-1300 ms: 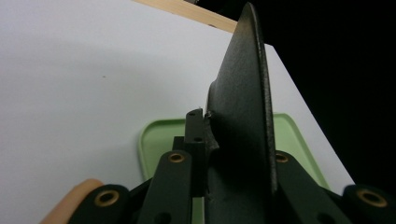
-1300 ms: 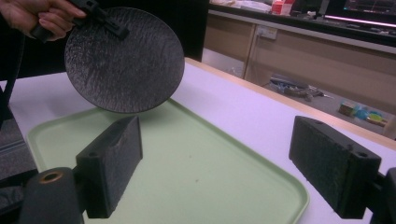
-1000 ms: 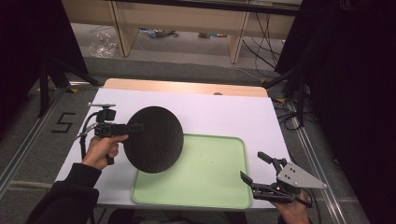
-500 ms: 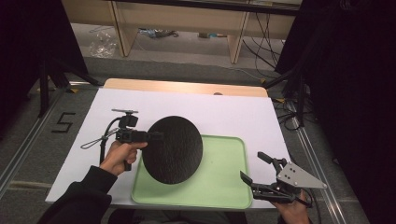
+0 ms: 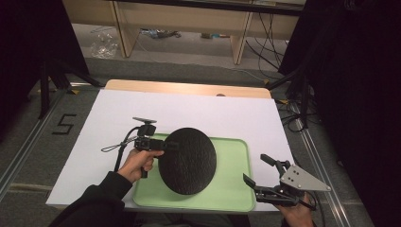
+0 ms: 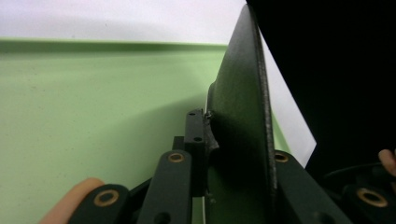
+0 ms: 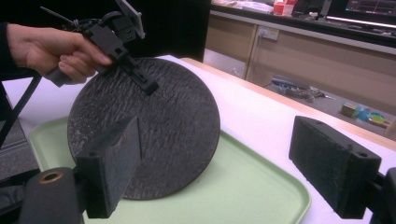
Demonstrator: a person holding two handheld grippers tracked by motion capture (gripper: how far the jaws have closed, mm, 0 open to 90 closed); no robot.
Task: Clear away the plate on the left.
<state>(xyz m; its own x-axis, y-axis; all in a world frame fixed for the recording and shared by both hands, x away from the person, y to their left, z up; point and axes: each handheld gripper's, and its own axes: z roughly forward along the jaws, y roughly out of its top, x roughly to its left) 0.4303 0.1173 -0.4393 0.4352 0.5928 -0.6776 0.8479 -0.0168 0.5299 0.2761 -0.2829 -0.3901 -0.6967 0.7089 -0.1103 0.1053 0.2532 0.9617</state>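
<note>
Since the earlier frames you have carried the black round plate rightward, off the white sheet and over the green tray; your right gripper has stayed put at the tray's near right corner.

Your left gripper has its fingers closed on the plate's left rim, one on each face, and the plate stands tilted, nearly on edge. In the right gripper view its low edge looks to be at or just above the tray floor; I cannot tell whether it touches. Your right gripper's fingers are spread wide and hold nothing.

You seem to be mid-placement. The next move probably calls for tipping the plate down flat inside the tray's raised lip, then releasing the rim once the weight rests on the tray.

The plate is a thin, matt disc with a rough, slate-like grain and a shallow foot on its underside. The tray is smooth, pale green plastic with rounded corners. The bench is light wood under the white covering.
</note>
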